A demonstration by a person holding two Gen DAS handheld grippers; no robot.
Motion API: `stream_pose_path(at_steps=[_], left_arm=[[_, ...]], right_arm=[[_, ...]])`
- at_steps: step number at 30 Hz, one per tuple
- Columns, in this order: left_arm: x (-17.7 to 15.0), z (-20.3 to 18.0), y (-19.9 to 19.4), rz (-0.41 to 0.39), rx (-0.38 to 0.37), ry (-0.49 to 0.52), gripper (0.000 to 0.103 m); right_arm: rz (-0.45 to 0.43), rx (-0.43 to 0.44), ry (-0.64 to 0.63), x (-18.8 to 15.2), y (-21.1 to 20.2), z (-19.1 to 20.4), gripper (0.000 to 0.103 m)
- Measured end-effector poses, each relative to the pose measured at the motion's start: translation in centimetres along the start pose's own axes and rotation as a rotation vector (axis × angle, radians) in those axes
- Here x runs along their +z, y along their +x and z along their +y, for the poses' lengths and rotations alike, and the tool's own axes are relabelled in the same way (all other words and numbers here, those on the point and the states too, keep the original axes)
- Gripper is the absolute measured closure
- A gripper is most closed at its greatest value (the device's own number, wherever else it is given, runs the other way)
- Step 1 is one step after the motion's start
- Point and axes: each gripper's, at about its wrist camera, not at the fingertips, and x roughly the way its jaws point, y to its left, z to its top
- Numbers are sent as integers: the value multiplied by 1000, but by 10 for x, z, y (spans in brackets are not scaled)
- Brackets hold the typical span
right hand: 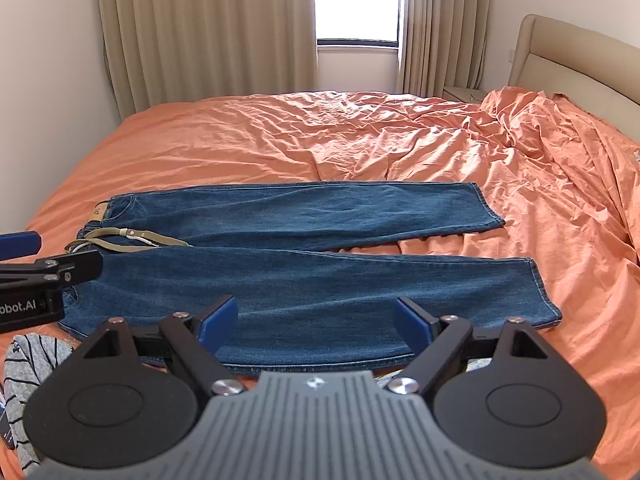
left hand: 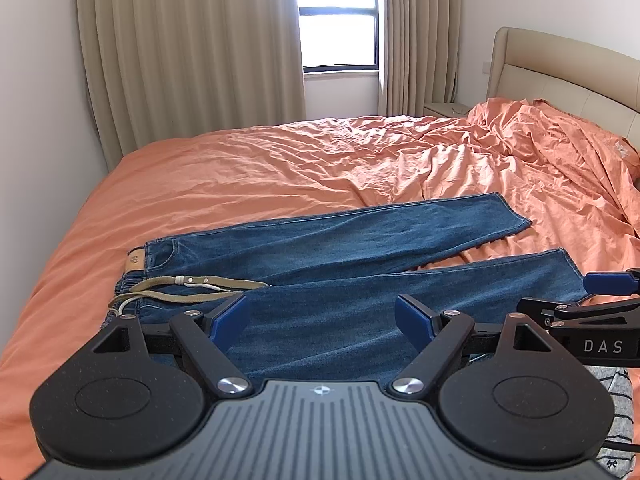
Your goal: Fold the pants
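Note:
Blue jeans (left hand: 360,256) lie flat on the orange bed, waistband to the left, both legs spread to the right; they also show in the right wrist view (right hand: 304,264). A khaki belt with a white cord (left hand: 192,286) lies across the waistband. My left gripper (left hand: 322,318) is open and empty, hovering over the near leg close to the waist. My right gripper (right hand: 316,320) is open and empty, over the near leg's lower part. Each gripper shows at the edge of the other's view.
The orange sheet (right hand: 360,140) is wrinkled, bunched up toward the beige headboard (right hand: 580,64) on the right. A grey striped garment (right hand: 28,364) lies at the near bed edge. Curtains and a window stand behind the bed. A nightstand (right hand: 460,94) is by the headboard.

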Motion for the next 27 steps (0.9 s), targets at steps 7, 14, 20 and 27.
stream_pose_path(at_steps=[7, 14, 20, 27], left_arm=[[-1, -1, 1, 2, 3, 2, 6], [-2, -2, 1, 2, 4, 5, 6], [-4, 21, 10, -6, -4, 58, 18], [-8, 88, 33, 64, -24, 131, 49]], right_arm=[[10, 3, 16, -1, 2, -4, 22], [19, 14, 29, 1, 4, -9, 22], [-72, 88, -7, 0, 7, -48, 22], [-37, 14, -48, 4, 34, -114, 28]])
